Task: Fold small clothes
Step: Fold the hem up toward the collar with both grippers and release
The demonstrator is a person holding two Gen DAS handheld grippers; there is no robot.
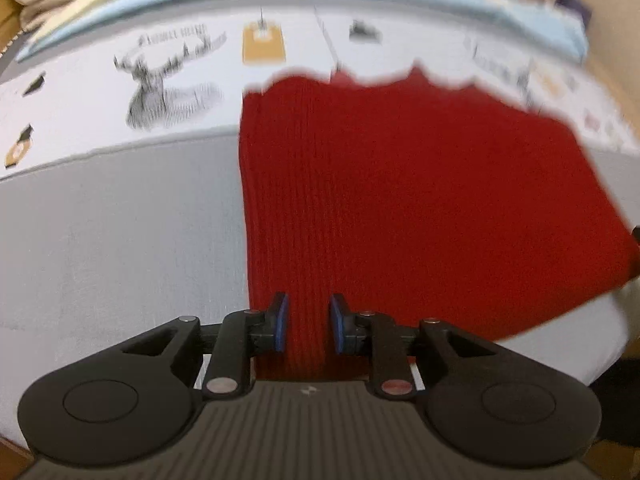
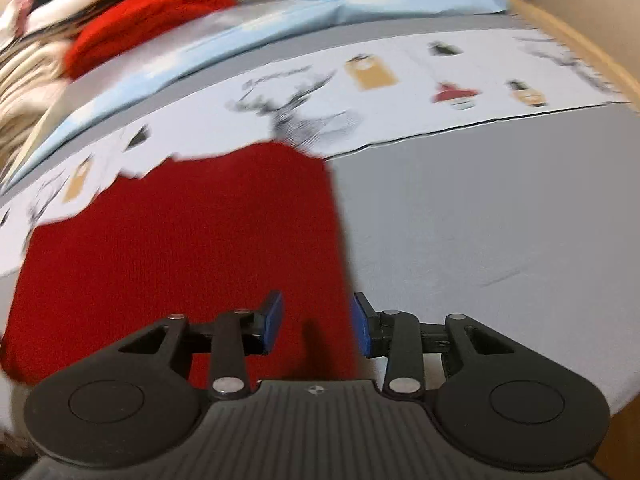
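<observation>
Red ribbed knit garment (image 1: 400,184) lies flat on the grey-and-white printed cloth covering the table (image 1: 120,220), its far edge on the white printed band. Left gripper (image 1: 308,324) hangs over the garment's near left part — blue pads a narrow gap apart, knit seen between them, no pinch visible. Right gripper (image 2: 316,326) straddles the garment's near right edge — wider gap, nothing pinched. Risk: one side catching a single layer only, so the fold goes skewed or bunched.

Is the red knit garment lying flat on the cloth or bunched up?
Mostly flat: the red knit garment lies smooth on the grey cloth, its far edge jagged. Whether it is already folded over, cannot tell.
</observation>
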